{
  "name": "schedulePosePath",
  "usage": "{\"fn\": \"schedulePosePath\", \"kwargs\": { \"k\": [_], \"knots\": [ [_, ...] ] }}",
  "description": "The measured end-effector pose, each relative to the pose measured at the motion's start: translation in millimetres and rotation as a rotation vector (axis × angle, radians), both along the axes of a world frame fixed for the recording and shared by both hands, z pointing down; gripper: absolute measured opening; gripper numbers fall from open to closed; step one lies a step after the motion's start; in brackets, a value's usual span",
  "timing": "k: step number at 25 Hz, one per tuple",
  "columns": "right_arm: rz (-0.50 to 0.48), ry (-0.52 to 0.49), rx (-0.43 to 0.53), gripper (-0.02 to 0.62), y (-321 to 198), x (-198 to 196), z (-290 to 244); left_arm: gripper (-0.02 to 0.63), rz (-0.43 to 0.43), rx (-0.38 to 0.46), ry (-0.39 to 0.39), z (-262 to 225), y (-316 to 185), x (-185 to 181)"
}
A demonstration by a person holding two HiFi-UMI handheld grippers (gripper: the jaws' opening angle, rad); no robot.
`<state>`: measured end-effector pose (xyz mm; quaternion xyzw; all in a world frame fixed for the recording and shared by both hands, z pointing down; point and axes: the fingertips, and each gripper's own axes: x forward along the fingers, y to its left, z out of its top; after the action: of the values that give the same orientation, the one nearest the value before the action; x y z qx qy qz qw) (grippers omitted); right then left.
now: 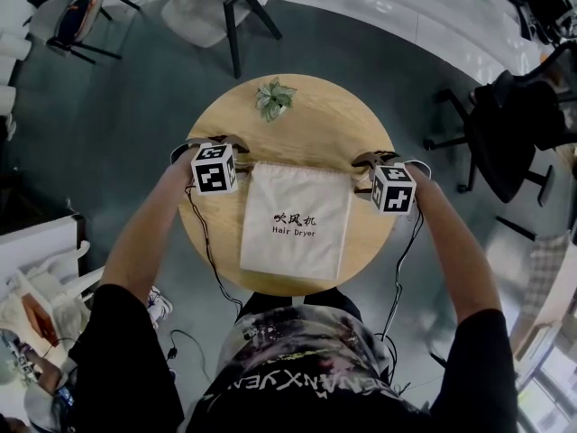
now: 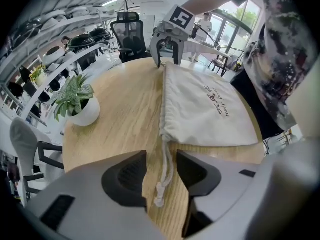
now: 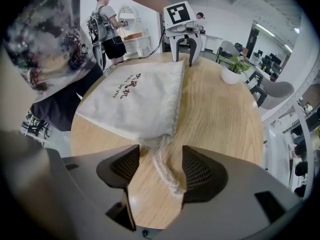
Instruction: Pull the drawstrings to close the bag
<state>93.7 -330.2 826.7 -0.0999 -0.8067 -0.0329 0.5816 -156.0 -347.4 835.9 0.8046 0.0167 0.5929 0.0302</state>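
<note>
A cream drawstring bag (image 1: 293,228) printed "Hair Dryer" lies flat on the round wooden table (image 1: 338,120), its mouth towards the far side. My left gripper (image 1: 233,174) is at the bag's top left corner. In the left gripper view its jaws (image 2: 161,176) straddle the left drawstring (image 2: 165,156), which lies on the wood with a gap on both sides. My right gripper (image 1: 374,189) is at the top right corner. Its jaws (image 3: 161,165) stand either side of the right drawstring (image 3: 168,178) without pressing it. Each gripper shows across the bag in the other's view.
A small potted plant (image 1: 273,97) in a white pot stands at the table's far edge, beyond the bag. Chairs (image 1: 216,7) stand on the floor behind the table, and an office chair (image 1: 518,120) is at the right. A person (image 3: 107,31) stands in the background.
</note>
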Motion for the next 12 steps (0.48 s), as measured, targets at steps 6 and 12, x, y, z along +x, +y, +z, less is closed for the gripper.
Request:
{"fn": "schedulePosePath", "kwargs": {
  "k": [6, 12],
  "knots": [
    [0.024, 0.002, 0.030, 0.023, 1.0, 0.2, -1.3, 0.162, -0.019, 0.015, -0.008, -1.2, 2.6, 0.9],
    [0.060, 0.001, 0.077, 0.021, 1.5, 0.0, -0.5, 0.033, -0.123, 0.026, 0.011, -0.1, 6.8, 0.6]
  ]
}}
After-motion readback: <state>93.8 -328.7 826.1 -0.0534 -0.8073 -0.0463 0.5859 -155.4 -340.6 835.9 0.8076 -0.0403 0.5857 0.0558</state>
